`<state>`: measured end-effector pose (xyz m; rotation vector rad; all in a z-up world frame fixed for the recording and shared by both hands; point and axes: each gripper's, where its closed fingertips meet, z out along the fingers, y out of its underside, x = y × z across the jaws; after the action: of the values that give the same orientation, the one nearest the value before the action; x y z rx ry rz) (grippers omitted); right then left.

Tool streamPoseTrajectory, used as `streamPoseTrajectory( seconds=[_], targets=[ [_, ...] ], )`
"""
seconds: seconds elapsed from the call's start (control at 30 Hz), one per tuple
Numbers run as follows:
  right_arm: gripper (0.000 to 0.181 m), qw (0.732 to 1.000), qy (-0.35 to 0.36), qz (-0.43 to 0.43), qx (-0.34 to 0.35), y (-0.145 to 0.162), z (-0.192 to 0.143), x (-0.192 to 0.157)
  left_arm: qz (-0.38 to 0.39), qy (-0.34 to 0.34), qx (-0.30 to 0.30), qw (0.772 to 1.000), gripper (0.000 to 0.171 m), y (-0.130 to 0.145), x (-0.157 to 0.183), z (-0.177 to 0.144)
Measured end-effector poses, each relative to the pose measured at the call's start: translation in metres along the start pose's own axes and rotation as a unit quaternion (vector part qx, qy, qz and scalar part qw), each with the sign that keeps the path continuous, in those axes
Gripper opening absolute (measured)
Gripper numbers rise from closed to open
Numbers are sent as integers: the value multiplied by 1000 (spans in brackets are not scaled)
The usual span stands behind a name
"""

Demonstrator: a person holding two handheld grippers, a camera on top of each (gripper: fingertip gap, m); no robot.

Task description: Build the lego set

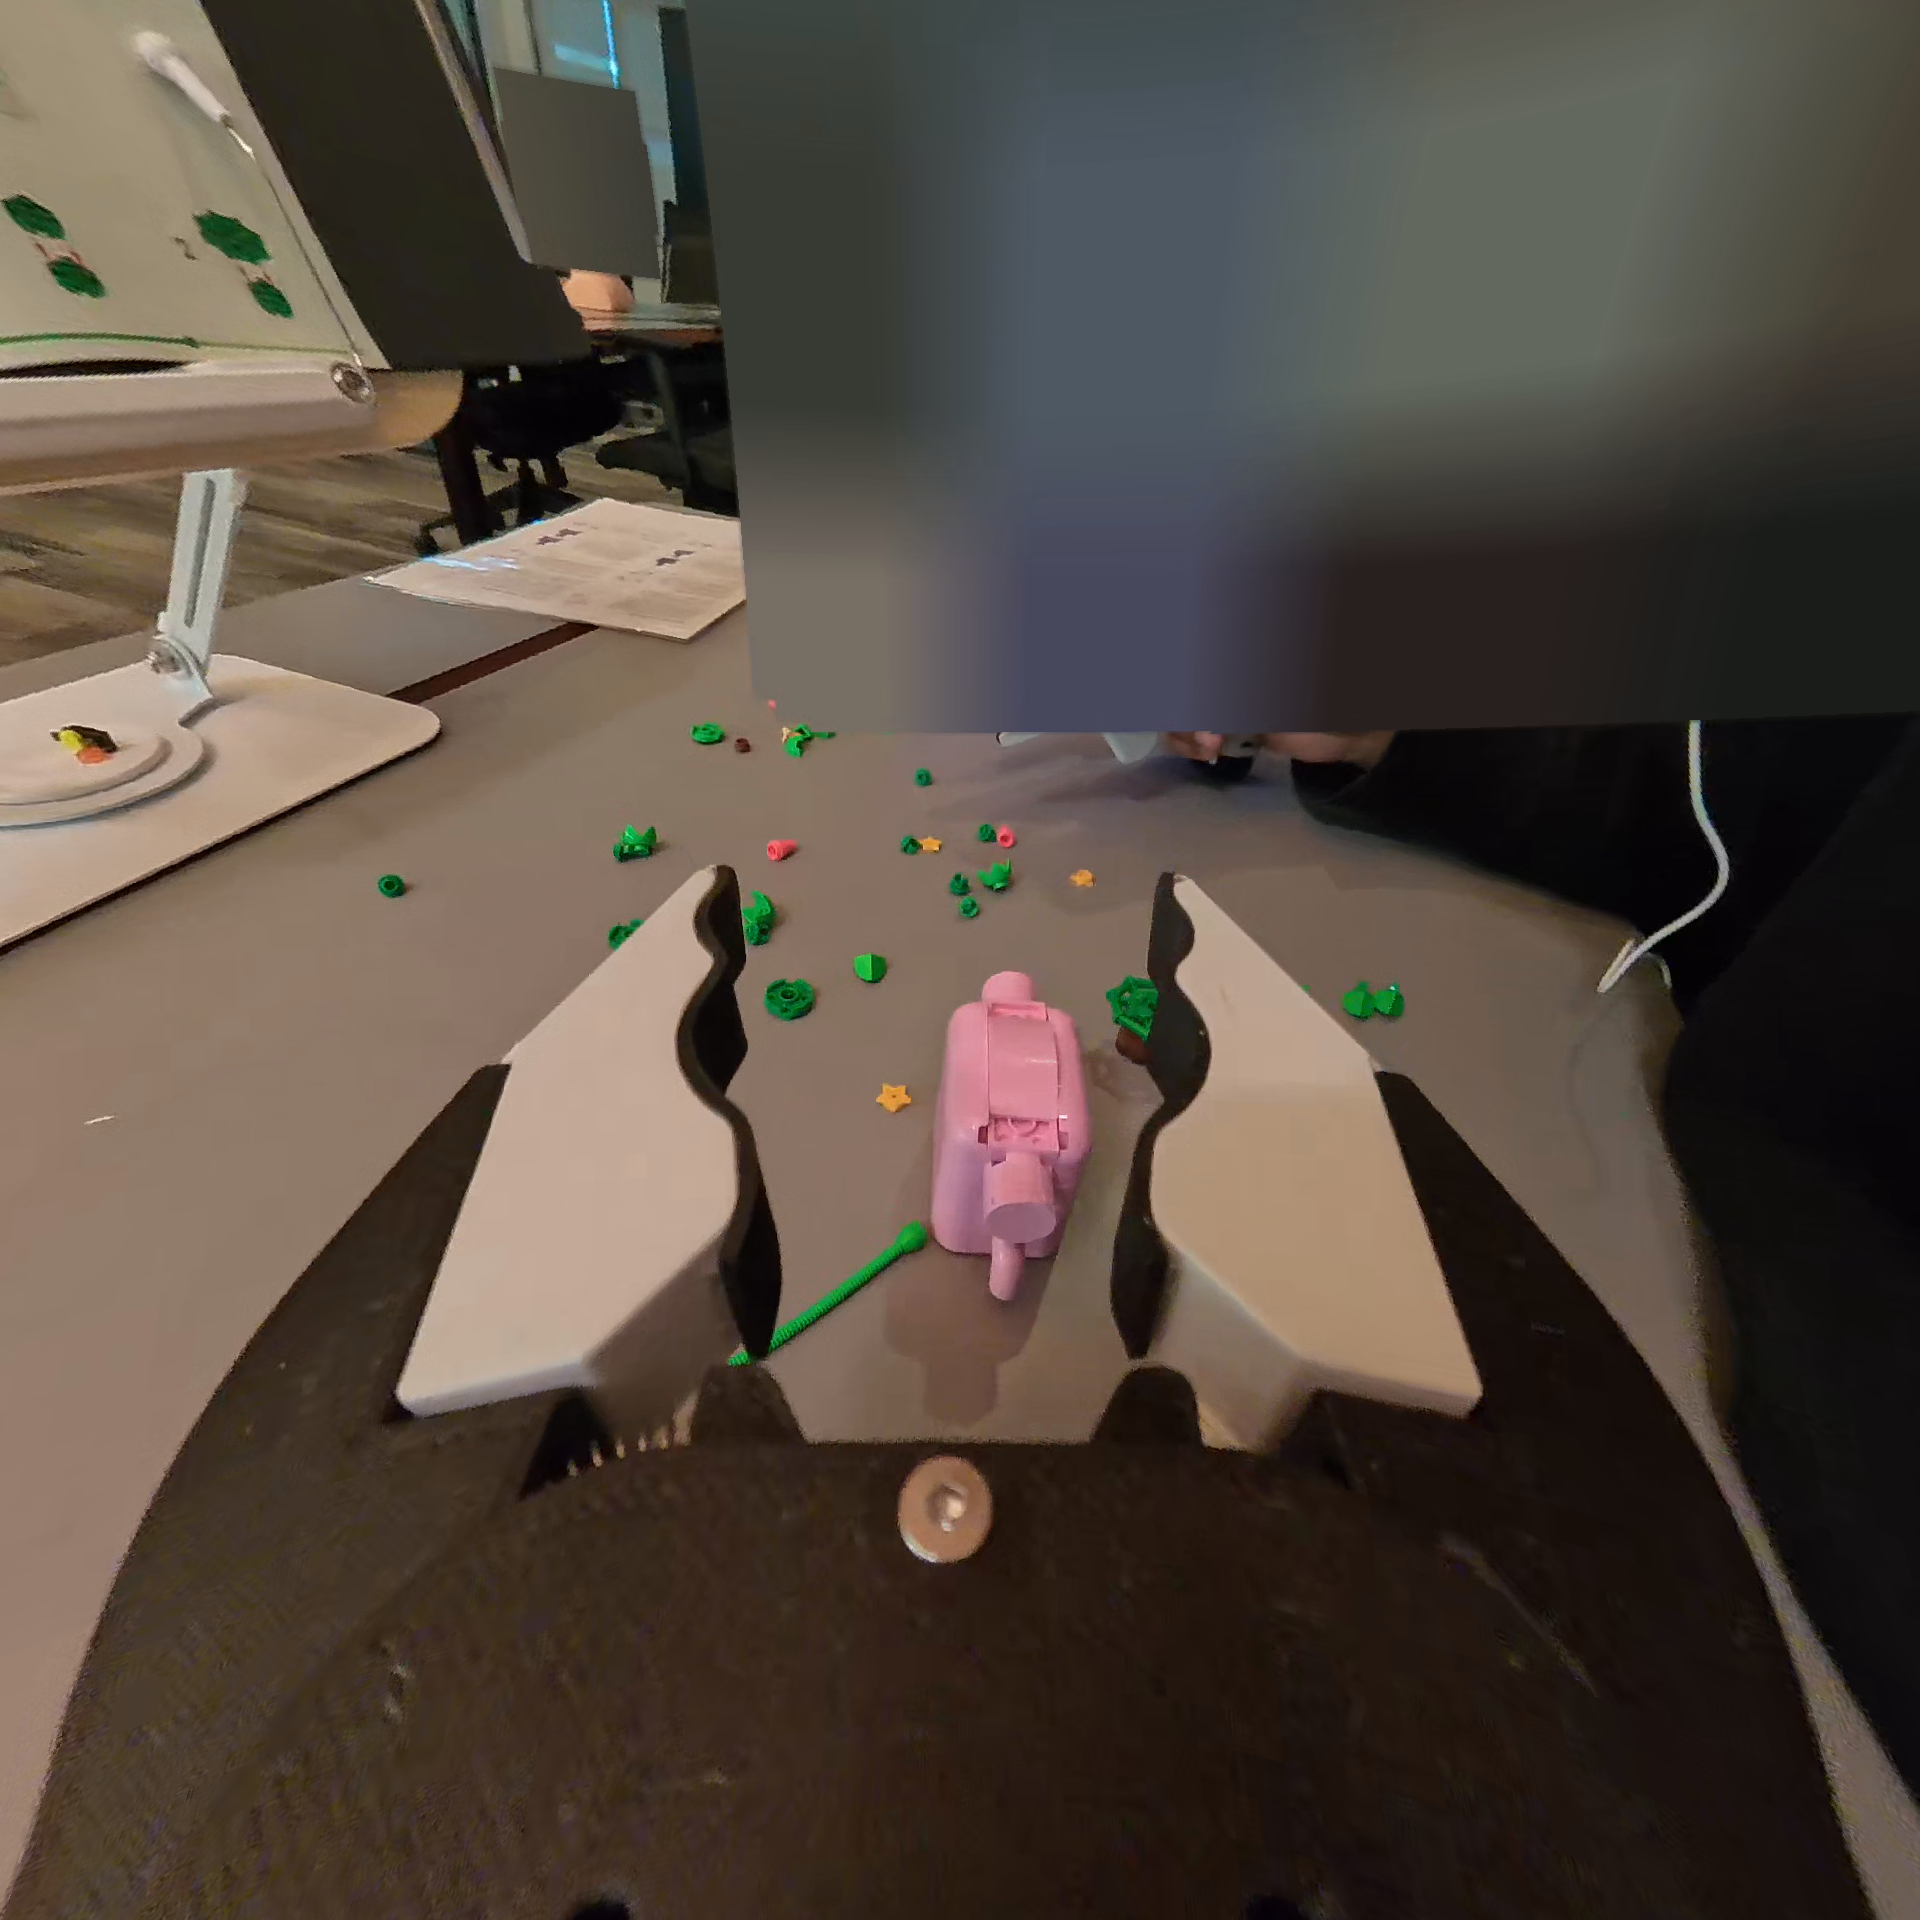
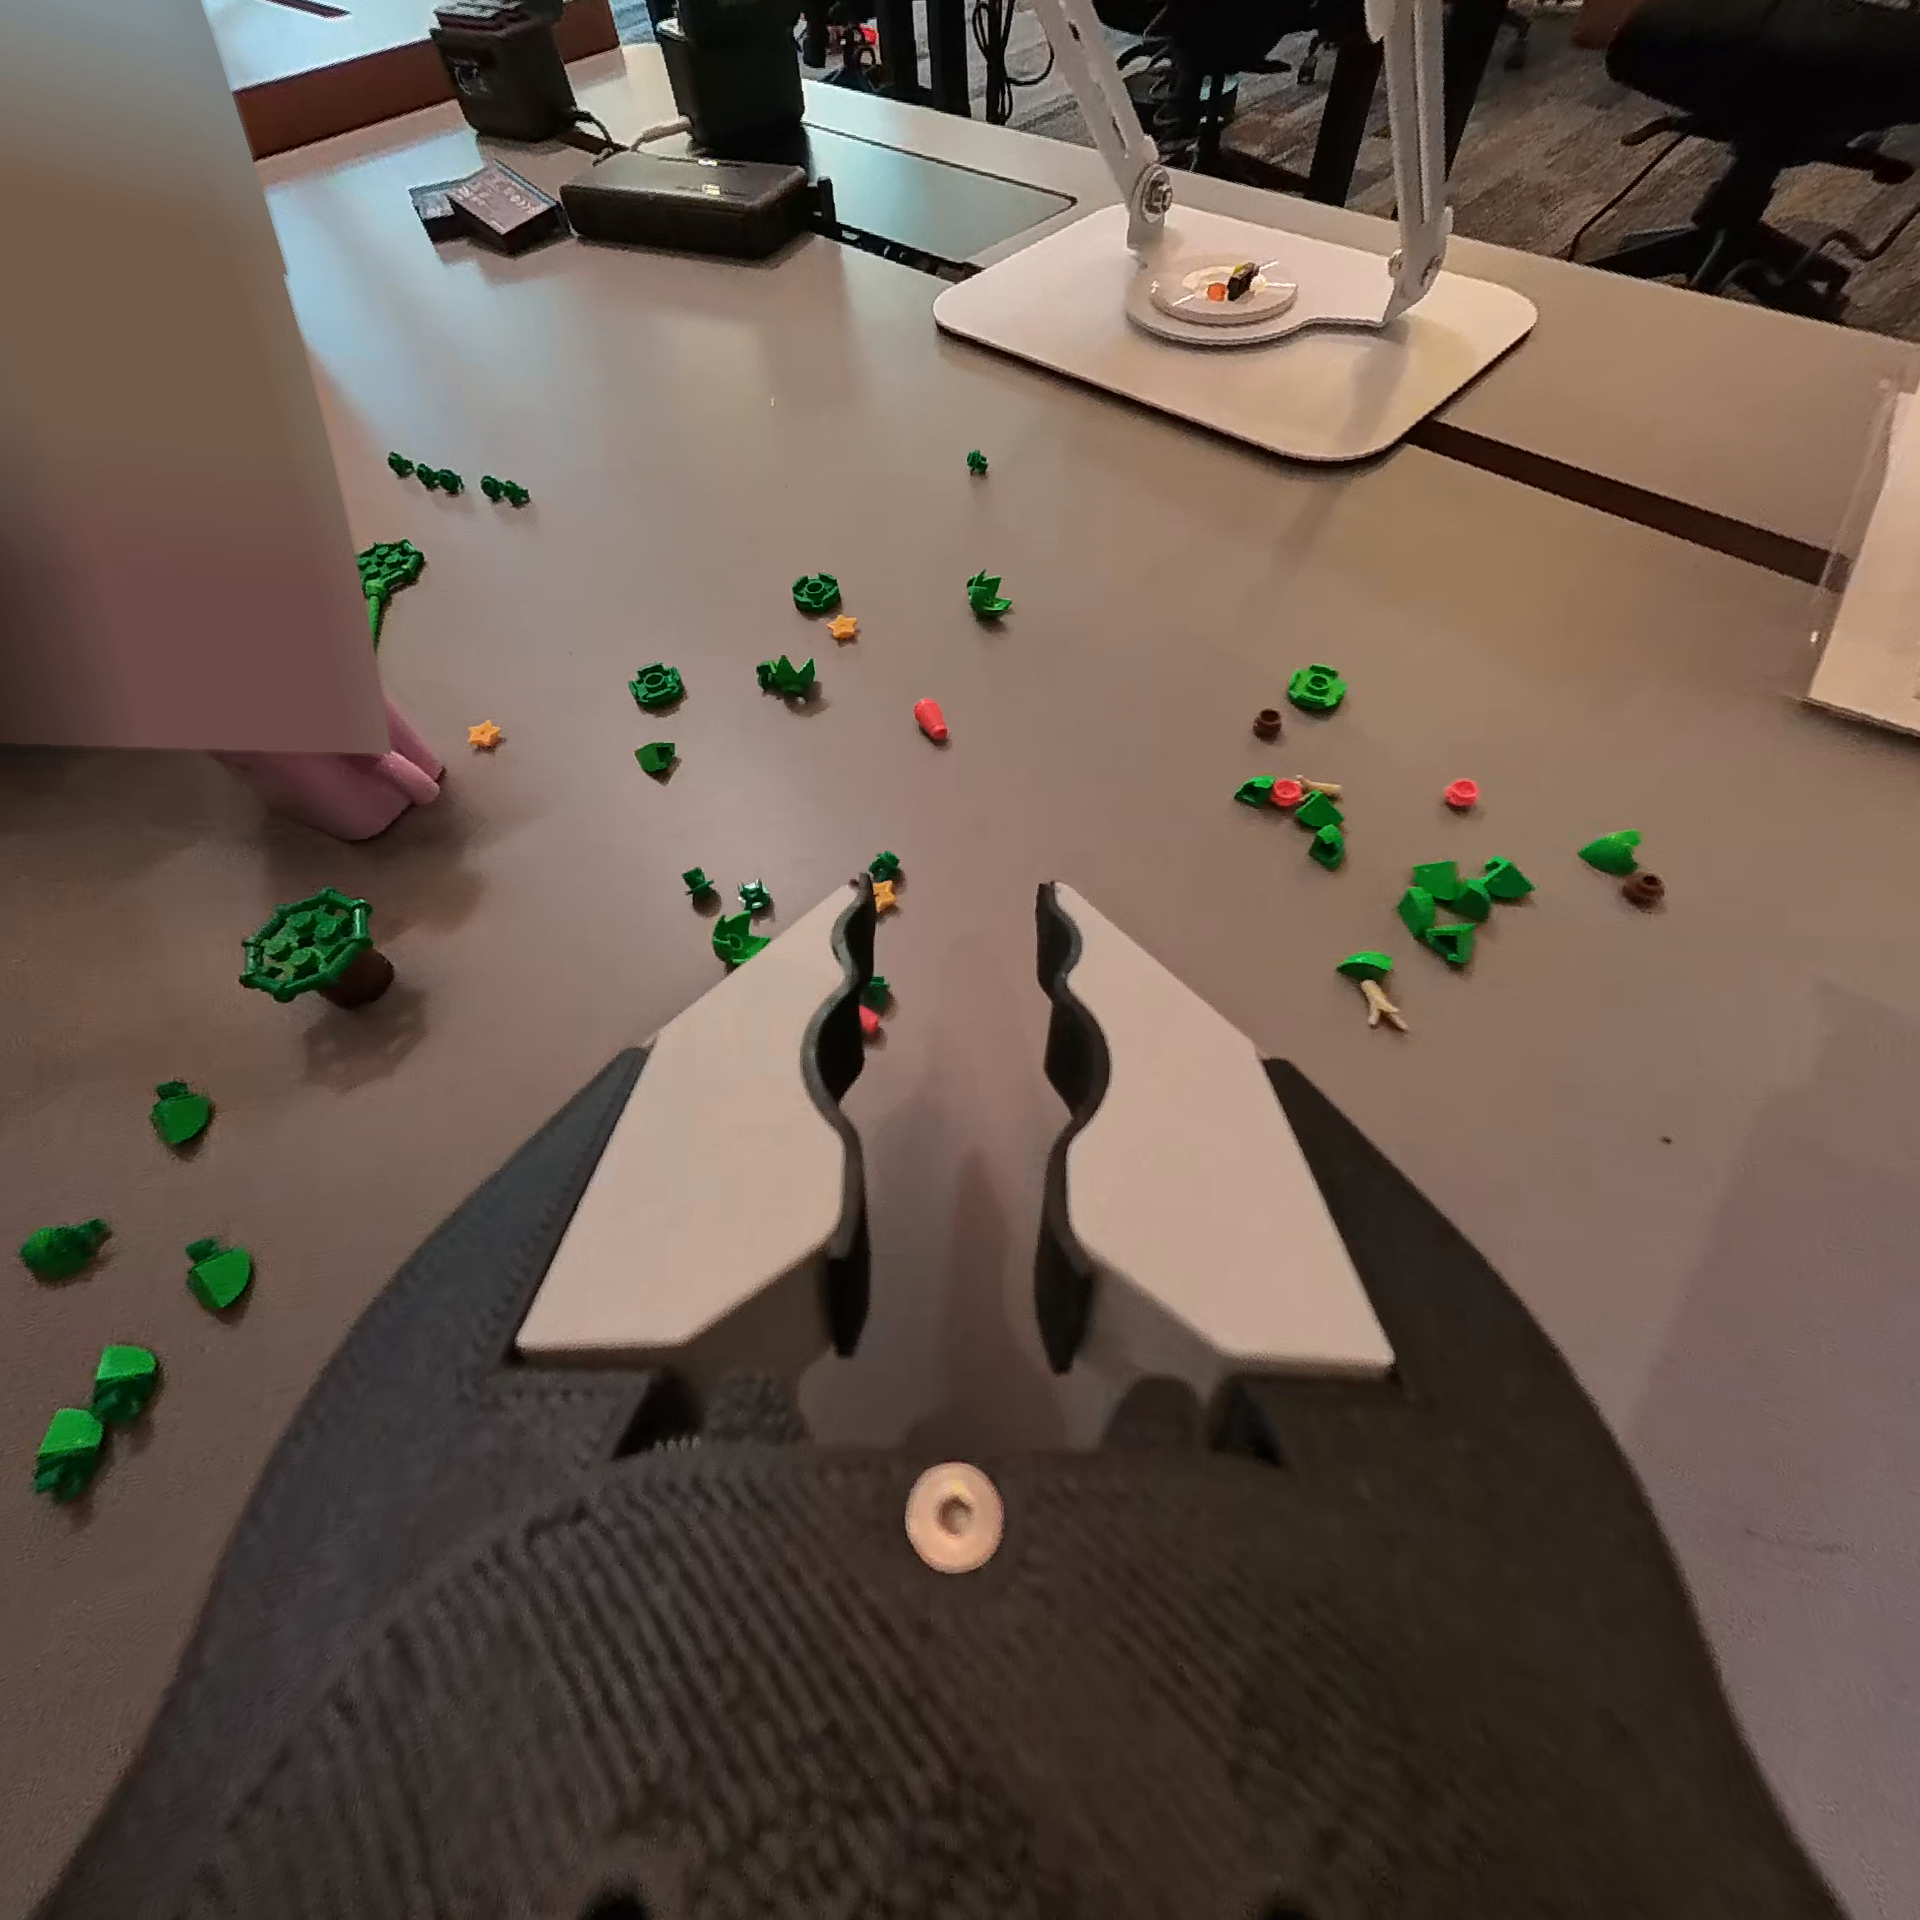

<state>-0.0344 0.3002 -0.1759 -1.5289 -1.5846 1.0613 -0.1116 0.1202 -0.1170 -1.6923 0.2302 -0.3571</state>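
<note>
A pink lego body [image 1: 1010, 1117] lies on its side on the grey table, between the fingers of my open left gripper [image 1: 948, 883], nearer the right finger. A green ribbed stem [image 1: 831, 1299] lies beside it, its lower end under the left finger. My right gripper [image 2: 954, 891] is open and empty above scattered pieces. A green round leaf plate on a brown stud [image 2: 308, 948] stands to its left. Part of the pink body [image 2: 364, 792] shows at the far left. Small green leaves, yellow stars [image 2: 484, 735] and a coral cone [image 2: 932, 719] lie loose around.
A white stand with a flat base [image 2: 1340, 384] stands at the back, a small dark piece on its disc. It holds an instruction page [image 1: 114, 208]. A paper sheet [image 1: 582, 566] lies on the table. Dark boxes [image 2: 686, 203] sit far back. A white cable [image 1: 1673, 914] hangs at the right. There is about 20 cm between the tips of the two grippers. From my right tips it is roughly 10 cm to the coral cone [image 2: 932, 719]; from my left, 20 cm. It is also in sight in the left wrist view [image 1: 776, 852].
</note>
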Motion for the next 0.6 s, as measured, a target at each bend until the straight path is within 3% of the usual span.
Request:
streamPoseTrajectory(
  seconds=[0.6],
  targets=[
    [37, 1000, 12, -4, -9, 2, 2, 2, 1, 33, -45, 998, 78, 21, 9, 10]
  ],
)
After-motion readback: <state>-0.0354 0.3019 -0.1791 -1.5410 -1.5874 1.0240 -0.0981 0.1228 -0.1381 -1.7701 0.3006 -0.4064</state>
